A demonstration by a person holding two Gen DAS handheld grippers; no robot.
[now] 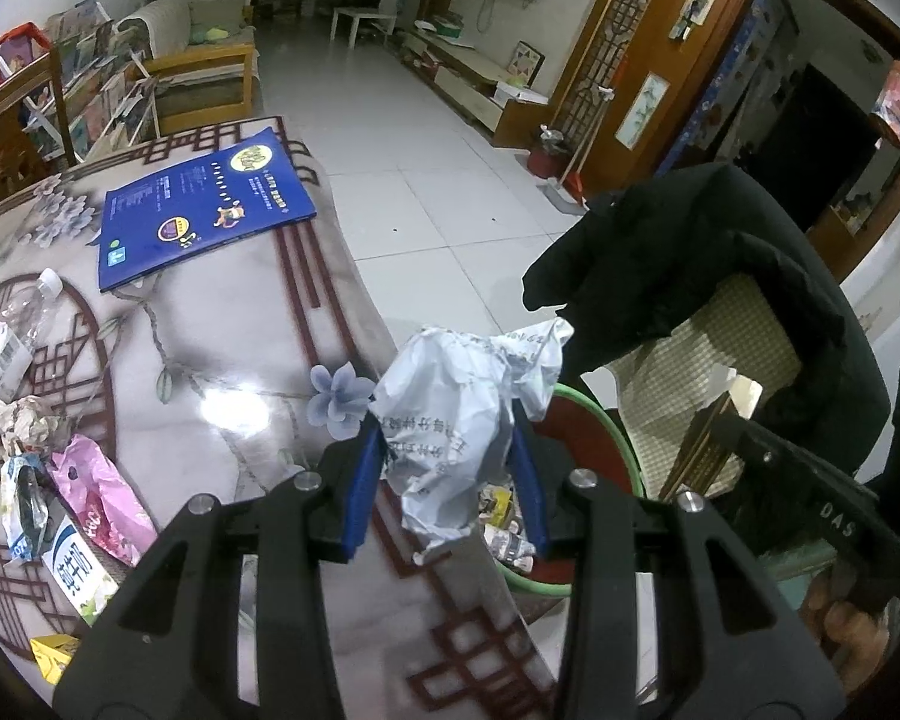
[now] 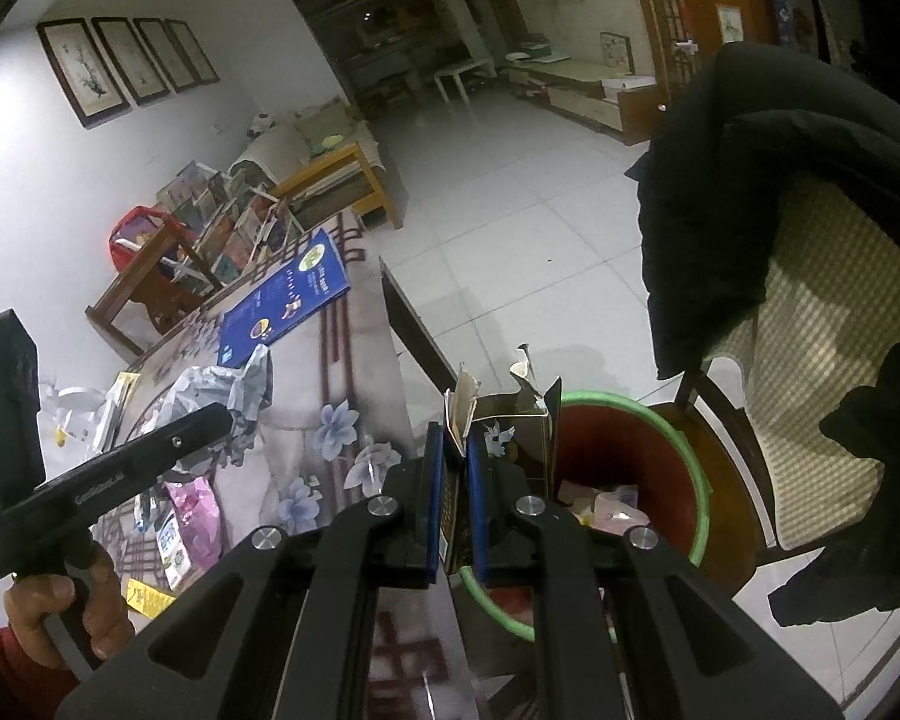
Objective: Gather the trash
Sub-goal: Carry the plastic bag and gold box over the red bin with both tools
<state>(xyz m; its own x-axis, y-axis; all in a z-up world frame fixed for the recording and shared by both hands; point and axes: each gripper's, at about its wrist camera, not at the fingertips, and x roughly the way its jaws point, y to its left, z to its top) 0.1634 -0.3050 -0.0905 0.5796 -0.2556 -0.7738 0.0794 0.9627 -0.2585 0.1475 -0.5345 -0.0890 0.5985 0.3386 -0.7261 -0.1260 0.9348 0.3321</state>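
**Operator:** Crumpled paper, white with printed text, was the item between the blue pads of the left gripper (image 1: 450, 468). What was its condition?

**Technician:** The crumpled paper (image 1: 456, 414) was clamped at mid-body, jaws partly closed on it, and hung over the table (image 1: 240, 324) edge, near the green rim of the red bin (image 1: 615, 438). It was judged light, soft and compressible; a grip across the bulk should hold, while a grip on a loose flap could tear or slip.

**Operator:** And the right gripper (image 2: 453, 480)?

**Technician:** Jaws were closed down on a flattened carton (image 2: 510, 420). The carton stood upright from the pads, just beside the bin's near rim. Judged light and fairly stiff along its folds; thin card is best pinched on a flat panel, as here.

**Operator:** Which view supplied what?

**Technician:** The left wrist view showed the trash that lay on the table: a clear plastic bottle (image 1: 12, 330), a pink wrapper (image 1: 102, 504), a milk carton (image 1: 81, 570) and a blue booklet (image 1: 204, 204). The right wrist view showed the bin's interior with trash already in it, the person's hand (image 2: 60, 618) on the left handle, and the dark jacket (image 2: 750, 210) draped over a chair.
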